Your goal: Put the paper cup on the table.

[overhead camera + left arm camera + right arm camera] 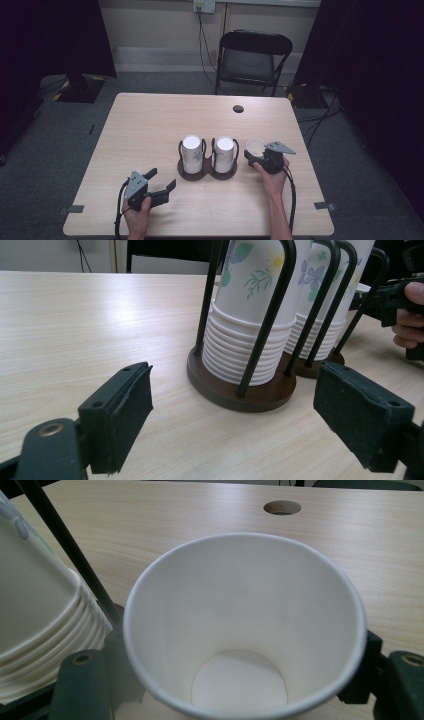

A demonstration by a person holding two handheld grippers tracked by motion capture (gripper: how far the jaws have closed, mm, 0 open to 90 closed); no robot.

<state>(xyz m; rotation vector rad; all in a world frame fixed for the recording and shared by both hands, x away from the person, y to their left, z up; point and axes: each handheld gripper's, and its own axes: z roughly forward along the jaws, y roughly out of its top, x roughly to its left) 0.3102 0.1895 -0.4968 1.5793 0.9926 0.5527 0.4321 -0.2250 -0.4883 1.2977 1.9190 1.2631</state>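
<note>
**One cup out of the rack, stacks still standing**

While the right gripper (261,156) has a single paper cup (245,625) sitting mouth-up between its half-spread jaws, I cannot tell whether the pads press it. The cup stands just beside the cup holder (207,171), apart from its two stacks. The left gripper (162,181) waits with jaws wide and empty, holder ahead of them. Judged so, one cup is drawn; setting it somewhere remains.

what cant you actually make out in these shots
- Right gripper: in the right gripper view the paper cup hides the pads, so contact is unclear.
- Cup stacks: the left gripper view's top edge cuts off the tops.
- Cup holder: the floral print is too small in the high view.
</note>
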